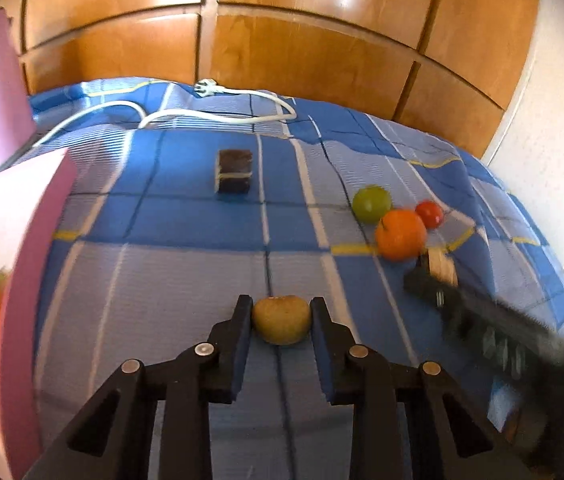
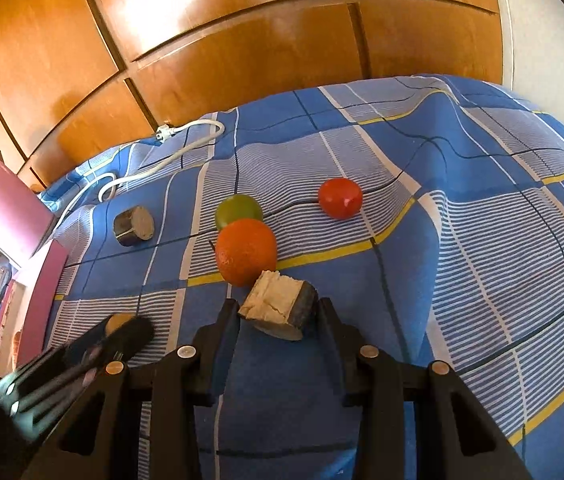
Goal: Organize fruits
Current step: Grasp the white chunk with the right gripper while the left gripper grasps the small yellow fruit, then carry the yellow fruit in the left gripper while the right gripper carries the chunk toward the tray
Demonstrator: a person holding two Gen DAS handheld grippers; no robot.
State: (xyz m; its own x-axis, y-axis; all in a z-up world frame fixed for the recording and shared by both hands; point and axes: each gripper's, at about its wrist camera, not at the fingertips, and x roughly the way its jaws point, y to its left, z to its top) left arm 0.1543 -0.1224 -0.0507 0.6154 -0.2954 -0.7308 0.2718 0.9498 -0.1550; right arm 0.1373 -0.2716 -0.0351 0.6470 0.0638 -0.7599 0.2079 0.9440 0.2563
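Checked bedspread (image 2: 482,240) under orange (image 2: 246,251), tomato (image 2: 340,198), cable (image 2: 170,160)

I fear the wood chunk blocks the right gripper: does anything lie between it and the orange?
Yes. A wood chunk sits between the right gripper fingers, directly in front of the orange and touching or nearly touching it.

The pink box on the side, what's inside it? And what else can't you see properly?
- Pink box: left wrist view; its wall and the frame edge hide the inside, and an orange blur there is unidentifiable.
- Right gripper: left wrist view; motion-blurred, mostly cut off.
- Kiwi: right wrist view; mostly hidden by the blurred left gripper.
- Wood chunk: right wrist view; its underside is hidden.
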